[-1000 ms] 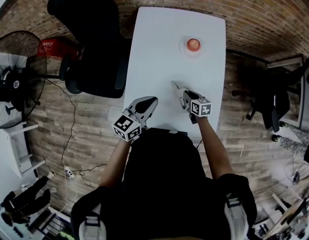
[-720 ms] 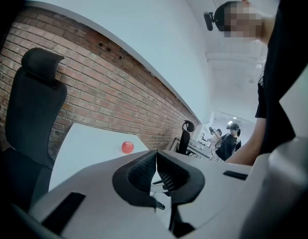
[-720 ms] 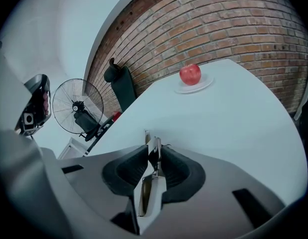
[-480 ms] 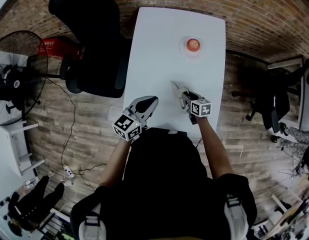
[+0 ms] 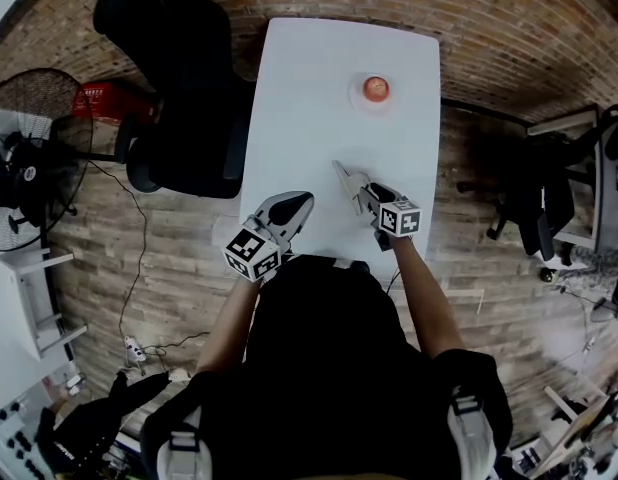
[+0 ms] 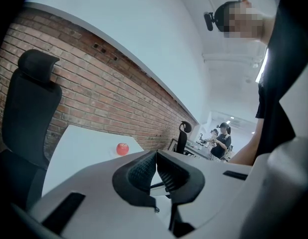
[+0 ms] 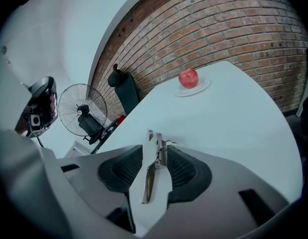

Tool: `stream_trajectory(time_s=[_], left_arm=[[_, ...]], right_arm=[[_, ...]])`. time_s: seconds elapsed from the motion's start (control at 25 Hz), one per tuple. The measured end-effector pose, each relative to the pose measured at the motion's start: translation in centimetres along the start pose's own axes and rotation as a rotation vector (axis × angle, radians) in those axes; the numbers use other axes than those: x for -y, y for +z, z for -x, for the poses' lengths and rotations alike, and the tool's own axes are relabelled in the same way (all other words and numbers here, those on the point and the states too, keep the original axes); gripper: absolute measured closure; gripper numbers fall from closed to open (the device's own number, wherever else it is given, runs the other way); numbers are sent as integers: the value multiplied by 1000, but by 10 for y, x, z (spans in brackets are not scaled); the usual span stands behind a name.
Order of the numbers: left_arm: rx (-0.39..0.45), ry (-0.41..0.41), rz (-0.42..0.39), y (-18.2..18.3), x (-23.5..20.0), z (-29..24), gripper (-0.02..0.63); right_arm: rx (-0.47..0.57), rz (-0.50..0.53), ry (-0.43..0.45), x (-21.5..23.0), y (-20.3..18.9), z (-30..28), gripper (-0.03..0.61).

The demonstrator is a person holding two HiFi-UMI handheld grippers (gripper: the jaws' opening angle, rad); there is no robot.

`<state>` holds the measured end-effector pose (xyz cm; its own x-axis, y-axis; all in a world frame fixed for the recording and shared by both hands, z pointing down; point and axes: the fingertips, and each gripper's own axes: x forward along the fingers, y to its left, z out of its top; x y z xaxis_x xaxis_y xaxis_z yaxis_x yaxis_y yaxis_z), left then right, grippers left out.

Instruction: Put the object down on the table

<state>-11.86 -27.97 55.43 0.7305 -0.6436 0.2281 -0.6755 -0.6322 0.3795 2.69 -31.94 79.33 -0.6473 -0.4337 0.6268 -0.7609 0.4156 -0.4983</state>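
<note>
Metal tool (image 7: 153,180) loose between right gripper (image 7: 155,153) jaws — just opened.

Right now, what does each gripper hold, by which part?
Left gripper: nothing, jaws together. Right gripper: jaws have just been opening; metal tool, near end, between them, apparently unclamped.

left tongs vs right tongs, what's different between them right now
The left tongs are shut and empty; the right tongs have just been opening and stand apart around a flat silvery metal tool. The left tongs hang at the near corner of the white table; the right tongs reach further over it. Both have black ribbed pads.
</note>
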Motion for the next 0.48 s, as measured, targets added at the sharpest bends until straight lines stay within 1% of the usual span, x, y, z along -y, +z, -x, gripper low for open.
stream_trajectory(time_s=[0.12, 0.24, 0.32, 0.36, 0.44, 0.48], left_arm=[[3, -8, -3, -1, 9, -2, 592], [8, -13, -6, -3, 19, -5, 592], [12, -14, -4, -5, 26, -5, 592], [14, -14, -2, -5, 29, -5, 592], [17, -13, -1, -7, 34, -5, 592], [18, -13, -1, -7, 37, -4, 592]], right_arm=[[19, -9, 14, -2, 0, 11, 425], [42, -25, 41, -5, -1, 22, 426], [53, -31, 70, -11, -2, 30, 438], [57, -28, 91, -15, -2, 35, 456], [63, -1, 136, -26, 0, 43, 540], [66, 23, 156, -33, 1, 47, 565]])
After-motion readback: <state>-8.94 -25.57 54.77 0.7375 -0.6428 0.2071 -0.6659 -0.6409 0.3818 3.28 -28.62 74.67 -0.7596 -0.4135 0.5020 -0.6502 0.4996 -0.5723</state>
